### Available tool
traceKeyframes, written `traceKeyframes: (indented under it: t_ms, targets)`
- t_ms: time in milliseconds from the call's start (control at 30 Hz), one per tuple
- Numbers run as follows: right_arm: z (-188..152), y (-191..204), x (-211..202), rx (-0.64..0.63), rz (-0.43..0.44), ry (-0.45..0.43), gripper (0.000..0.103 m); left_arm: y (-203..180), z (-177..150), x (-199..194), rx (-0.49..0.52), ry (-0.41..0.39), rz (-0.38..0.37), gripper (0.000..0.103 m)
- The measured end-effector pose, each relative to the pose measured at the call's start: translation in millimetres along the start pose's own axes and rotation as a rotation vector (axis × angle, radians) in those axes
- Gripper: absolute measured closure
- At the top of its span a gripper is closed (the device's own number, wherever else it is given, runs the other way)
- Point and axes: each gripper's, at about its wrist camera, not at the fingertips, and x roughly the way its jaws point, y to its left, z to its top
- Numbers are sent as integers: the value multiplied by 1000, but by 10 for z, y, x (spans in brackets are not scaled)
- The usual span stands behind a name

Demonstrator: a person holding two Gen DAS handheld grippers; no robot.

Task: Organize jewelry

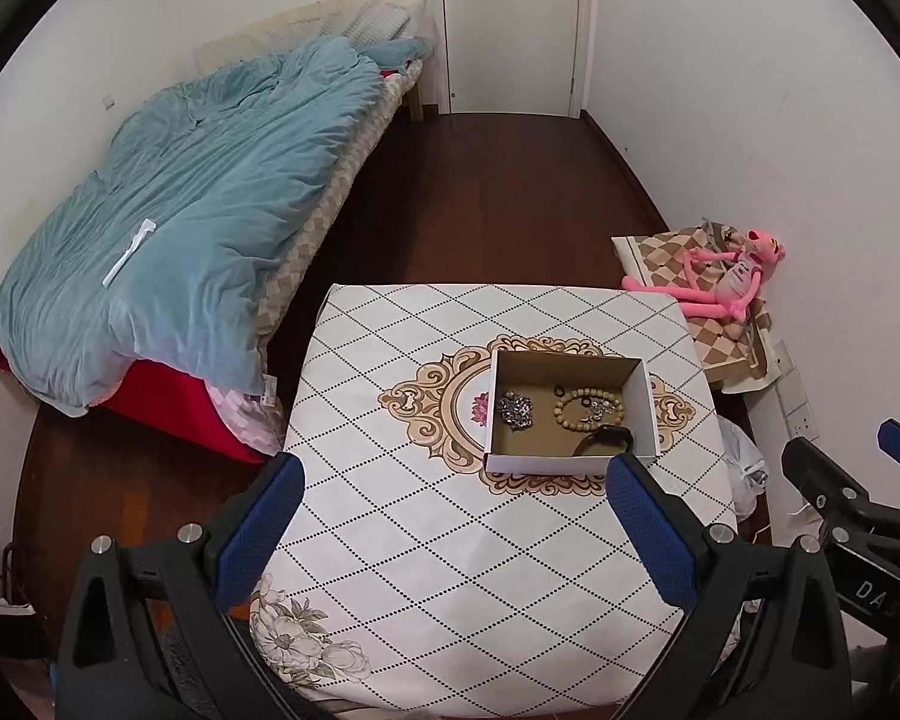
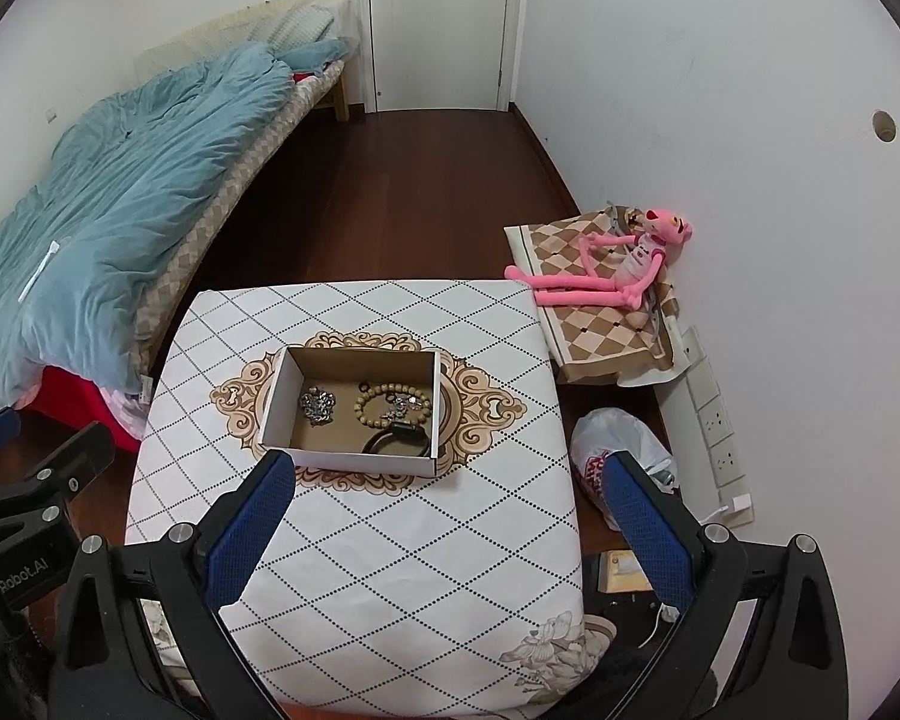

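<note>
A shallow white cardboard box (image 1: 570,463) (image 2: 354,459) sits on the patterned tablecloth (image 1: 450,570) (image 2: 390,570). Inside lie a silver chain clump (image 1: 515,409) (image 2: 317,406), a wooden bead bracelet (image 1: 588,408) (image 2: 390,403) and a black band (image 1: 603,441) (image 2: 399,441). My left gripper (image 1: 456,525) hangs open above the table's near half, short of the box, nothing between its blue pads. My right gripper (image 2: 447,519) is likewise open and empty, just in front of the box. Each gripper shows at the edge of the other's view.
A bed with a blue quilt (image 1: 180,222) (image 2: 108,180) runs along the left. A pink plush toy (image 1: 726,282) (image 2: 618,270) lies on a checked cushion by the right wall. A white plastic bag (image 2: 621,450) sits on the floor right of the table. A shut door (image 1: 510,24) stands at the back.
</note>
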Motion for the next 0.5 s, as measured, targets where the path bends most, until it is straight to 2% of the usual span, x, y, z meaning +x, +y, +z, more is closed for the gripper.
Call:
traceKeyframes:
  t_ms: [500]
  targets:
    - [-31,4,69,2,1,18,0,-25,-41,56,1,20,-4,0]
